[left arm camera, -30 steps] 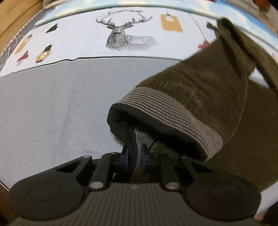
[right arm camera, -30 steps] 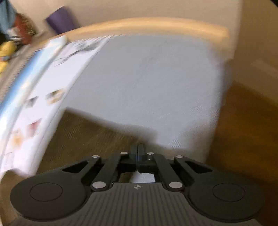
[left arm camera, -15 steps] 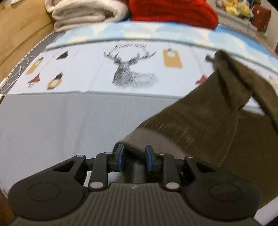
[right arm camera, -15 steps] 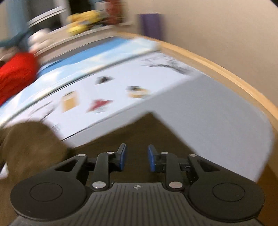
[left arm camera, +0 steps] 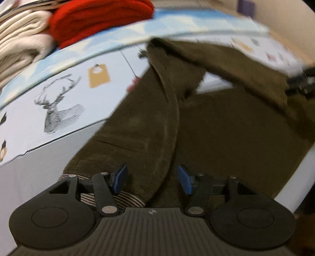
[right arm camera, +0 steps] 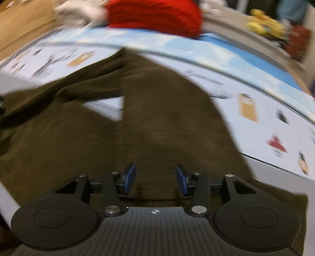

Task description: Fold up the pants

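A: Left gripper (left arm camera: pixel 151 182) has just been opening; jaws now stand apart over the striped cuff (left arm camera: pixel 126 198) of the pants (left arm camera: pixel 149 126), pads not pressing, cuff lies loose under them. Right gripper (right arm camera: pixel 155 181) has also been opening and hovers over brown cloth with nothing between its jaws.

B: Where do the pants lie?

A: Flat on the grey sheet (left arm camera: pixel 39 167). One leg runs from the cuff up toward the deer print (left arm camera: pixel 57 110) side, the other angles away to the right, with a white wedge of sheet showing between them. Red folded knit (left arm camera: pixel 102 17) and cream blanket (left arm camera: pixel 21 37) sit well beyond the pants, past the blue band.

B: So the legs aren't stacked yet?

A: Looks that way to me. I'd pick up the far leg at hem and hip, lay it edge to edge on the near one, closing that wedge. Keep the cloth taut; both views are blurred, so seam alignment can't be checked.
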Demonstrator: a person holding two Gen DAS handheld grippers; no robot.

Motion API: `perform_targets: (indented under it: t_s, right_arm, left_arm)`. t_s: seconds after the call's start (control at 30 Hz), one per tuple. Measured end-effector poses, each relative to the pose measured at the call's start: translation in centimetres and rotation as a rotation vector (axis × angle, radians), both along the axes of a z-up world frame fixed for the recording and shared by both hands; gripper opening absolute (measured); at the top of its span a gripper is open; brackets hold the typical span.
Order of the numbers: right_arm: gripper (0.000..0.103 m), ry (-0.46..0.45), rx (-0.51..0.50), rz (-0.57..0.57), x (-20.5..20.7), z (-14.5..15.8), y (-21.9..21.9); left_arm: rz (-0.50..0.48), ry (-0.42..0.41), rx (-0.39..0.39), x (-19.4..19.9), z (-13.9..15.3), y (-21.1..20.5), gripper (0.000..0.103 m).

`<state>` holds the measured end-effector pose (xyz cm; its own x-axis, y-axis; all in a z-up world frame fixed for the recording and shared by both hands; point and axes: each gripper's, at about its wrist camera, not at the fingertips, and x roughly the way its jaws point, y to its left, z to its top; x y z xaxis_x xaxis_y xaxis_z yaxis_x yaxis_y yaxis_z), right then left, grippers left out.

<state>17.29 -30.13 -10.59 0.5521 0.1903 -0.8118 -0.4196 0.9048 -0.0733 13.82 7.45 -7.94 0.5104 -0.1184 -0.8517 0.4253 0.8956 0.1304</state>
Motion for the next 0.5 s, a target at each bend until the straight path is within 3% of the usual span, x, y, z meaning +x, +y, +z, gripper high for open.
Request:
perform_targets:
  t_s: [0.2,0.27,0.3,0.33,0.4,0.5]
  right_arm:
    - [0.051,0.073,-0.141,0.154,0.5,-2.8,4.1]
    - [0.049,0.063,-0.238,0.174,0.4,-3.6,4.9]
    - [0.046,0.061,-0.271,0.174,0.5,-3.9,5.0]
    - [0.032,0.060,-0.270,0.169,0.5,-3.7,4.7]
    - [0.012,0.074,-0.216,0.130,0.9,-2.9,3.6]
    - [0.011,0.009,-0.165,0.028,1.1,-0.4,1.1]
  left_arm:
    - [-0.007,0.008,0.061,1.0,-1.4,-0.5,0.062]
    - [0.003,0.014,0.099,1.7,-1.8,-0.4,0.053]
    - [0.006,0.016,0.119,2.0,-2.0,-0.3,0.037]
    - [0.013,0.000,0.140,2.5,-2.1,-0.2,0.021]
    - [0.085,-0.078,0.198,3.5,-1.5,0.4,0.008]
    - [0.333,-0.245,0.324,6.2,-0.2,2.5,0.006]
